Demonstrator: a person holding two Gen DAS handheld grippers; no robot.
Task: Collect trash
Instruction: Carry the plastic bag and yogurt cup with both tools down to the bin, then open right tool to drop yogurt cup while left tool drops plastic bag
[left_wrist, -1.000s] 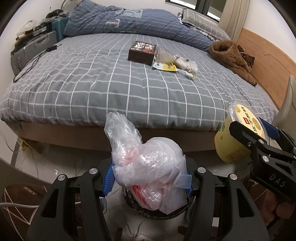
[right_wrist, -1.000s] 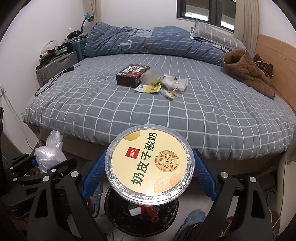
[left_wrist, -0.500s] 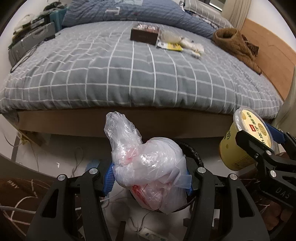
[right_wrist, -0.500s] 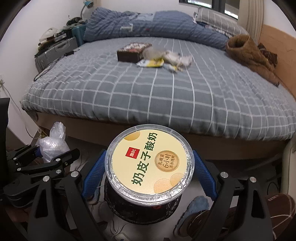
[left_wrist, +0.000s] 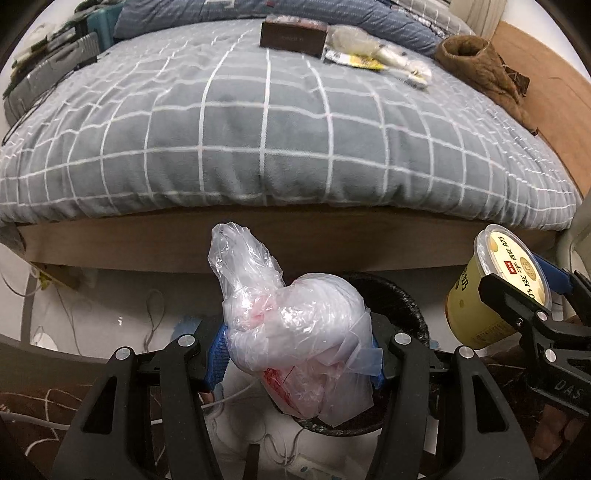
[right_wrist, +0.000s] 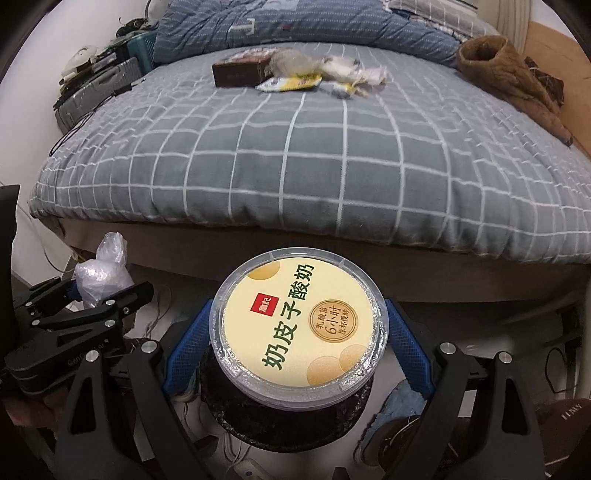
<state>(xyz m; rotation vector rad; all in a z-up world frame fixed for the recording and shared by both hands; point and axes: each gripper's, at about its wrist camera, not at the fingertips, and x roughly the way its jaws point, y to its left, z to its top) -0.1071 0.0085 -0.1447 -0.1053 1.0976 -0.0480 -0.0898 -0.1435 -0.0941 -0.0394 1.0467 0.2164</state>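
While pinched between its blue pads, yogurt tub (right_wrist: 299, 325) in right hand-held gripper (right_wrist: 297, 339), above black bin (right_wrist: 280, 421).

bed cover (left_wrist: 280, 122): grey with white grid lines
yogurt tub (right_wrist: 299, 325): pale yellow lid, green letters
plastic bag (left_wrist: 295, 332): clear, pink inside
bin (left_wrist: 402, 306): black

Two grippers: the left gripper (left_wrist: 297, 354) with one crumpled plastic bag (left_wrist: 295, 343), the right gripper (right_wrist: 295, 332) with one yellow-lidded yogurt tub (right_wrist: 299, 325). One black-lined bin (right_wrist: 280, 417) on the floor below them; one bed (right_wrist: 314, 162) with one grey checked cover. Toward the far edge of the bed: one dark box (right_wrist: 240, 70), one yellow wrapper (right_wrist: 291, 82), one heap of pale wrappers (right_wrist: 351, 74) too blurred to count, one brown jacket (right_wrist: 513, 77) at the far right corner.
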